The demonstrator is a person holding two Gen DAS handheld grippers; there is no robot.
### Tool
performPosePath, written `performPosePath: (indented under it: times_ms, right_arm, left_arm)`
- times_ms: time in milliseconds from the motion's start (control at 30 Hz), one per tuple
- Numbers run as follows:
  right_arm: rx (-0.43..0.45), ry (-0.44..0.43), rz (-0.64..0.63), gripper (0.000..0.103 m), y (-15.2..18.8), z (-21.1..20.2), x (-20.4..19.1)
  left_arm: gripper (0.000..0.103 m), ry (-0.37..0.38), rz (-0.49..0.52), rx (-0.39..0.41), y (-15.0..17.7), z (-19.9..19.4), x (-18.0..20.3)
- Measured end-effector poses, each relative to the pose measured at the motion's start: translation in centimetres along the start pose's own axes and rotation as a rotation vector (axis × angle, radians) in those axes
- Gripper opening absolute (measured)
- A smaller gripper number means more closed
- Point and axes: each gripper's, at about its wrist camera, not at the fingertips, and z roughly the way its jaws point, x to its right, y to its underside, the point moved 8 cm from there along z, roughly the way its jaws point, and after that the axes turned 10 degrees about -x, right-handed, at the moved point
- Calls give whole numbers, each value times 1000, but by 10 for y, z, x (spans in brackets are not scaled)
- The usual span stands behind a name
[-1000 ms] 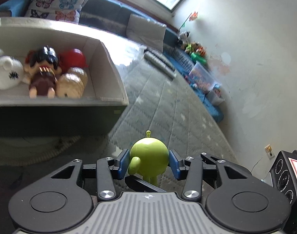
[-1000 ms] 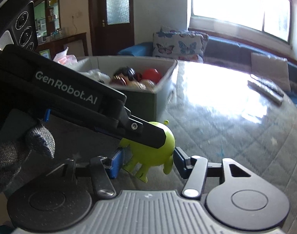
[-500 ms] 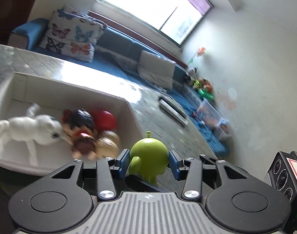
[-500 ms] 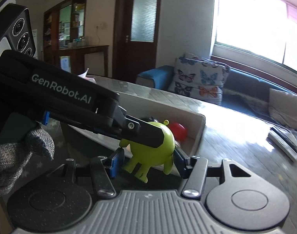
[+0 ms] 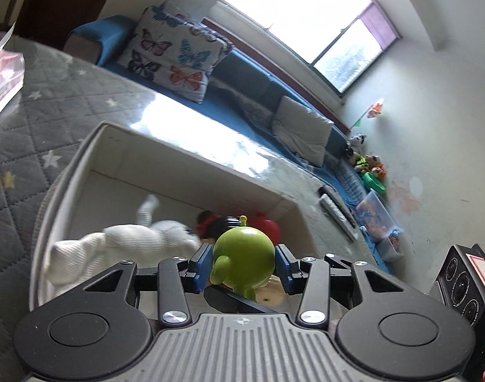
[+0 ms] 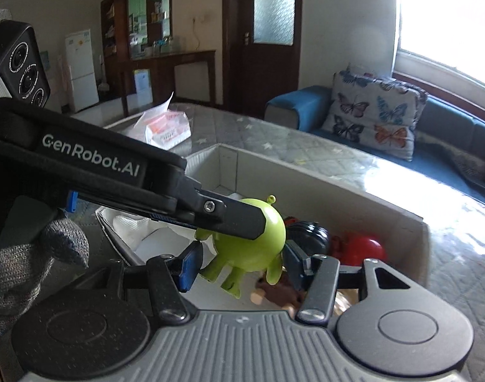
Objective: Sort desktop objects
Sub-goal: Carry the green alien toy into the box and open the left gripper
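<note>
A green round toy figure (image 5: pixel 242 251) with a small antenna hangs over the open white box (image 5: pixel 191 156). My left gripper (image 5: pixel 241 265) is shut on its body, blue pads on both sides. From the right wrist view, my right gripper (image 6: pixel 241 265) is also shut on the green toy (image 6: pixel 252 248), lower down by its arms, and a finger of the left gripper (image 6: pixel 229 219) crosses over the toy. In the box (image 6: pixel 338 184) lie a white plush (image 5: pixel 131 238), a dark-haired doll (image 6: pixel 309 232) and a red toy (image 6: pixel 366 248).
The box stands on a grey quilted table cover (image 5: pixel 35 121). A tissue pack (image 6: pixel 166 127) lies beyond it at the left. A butterfly cushion (image 6: pixel 373 121) and a blue sofa (image 5: pixel 252 79) sit behind the table. A grey-gloved hand (image 6: pixel 29 267) holds the left gripper.
Both grippers carried the green toy from beside the box's outer wall to above its inside. The box and its toys now lie directly under the toy.
</note>
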Motion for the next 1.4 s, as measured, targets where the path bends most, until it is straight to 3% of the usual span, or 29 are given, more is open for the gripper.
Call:
performPosePath:
  times_ms: [200,433,933,1400]
  right_arm:
    - [-56,-5,-16,56,2,23,-5]
    - [-64,0,-29,57,8,26,-10]
    - [-40,8,-30,57,6,11,-8]
    - [36,2,43,62,19,-29,-13]
  left_arm:
    - [46,-8,-38,-14,0,7,-19]
    - [46,-19,-34,-24,5,15,-20]
    - [45,-62,-26,-25,8,15,-21]
    - [45,-101,61,47,22,-18,8]
